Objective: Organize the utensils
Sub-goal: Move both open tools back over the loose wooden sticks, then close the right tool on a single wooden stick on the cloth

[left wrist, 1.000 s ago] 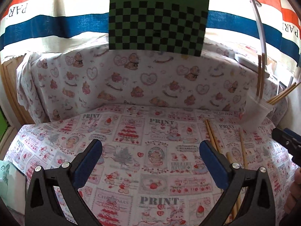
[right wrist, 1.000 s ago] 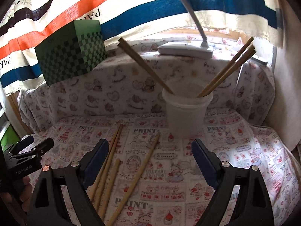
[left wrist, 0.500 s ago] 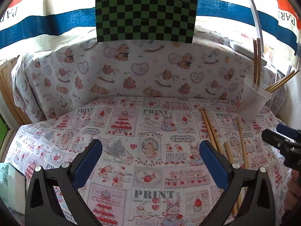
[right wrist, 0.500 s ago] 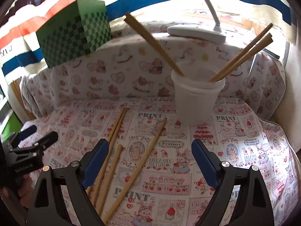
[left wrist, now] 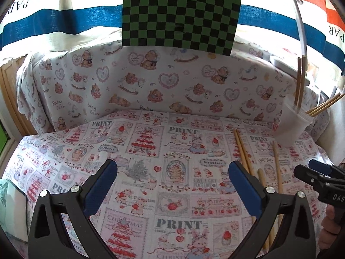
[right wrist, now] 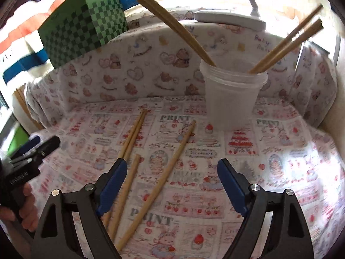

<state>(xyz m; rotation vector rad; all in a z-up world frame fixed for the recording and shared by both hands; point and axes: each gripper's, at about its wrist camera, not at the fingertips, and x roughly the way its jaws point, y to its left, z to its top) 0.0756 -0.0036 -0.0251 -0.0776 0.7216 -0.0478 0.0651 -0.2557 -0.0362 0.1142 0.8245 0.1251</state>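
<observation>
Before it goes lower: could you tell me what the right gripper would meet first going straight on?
Probably the long chopstick lying on the cloth between the open, closing right gripper; depth is unclear.

Soft printed cloth (right wrist: 280, 151) is covering the bench, looking matt and slightly wrinkled. The chopsticks (right wrist: 170, 168) lying on it are showing pale, smooth wood with a dull finish. The cup (right wrist: 231, 99) is looking like cloudy, translucent plastic, faintly shiny at its rim. Matt black plastic is forming the right gripper (right wrist: 172, 185), with blue rubbery-looking pads (right wrist: 112, 185) and small bright metal screws.
</observation>
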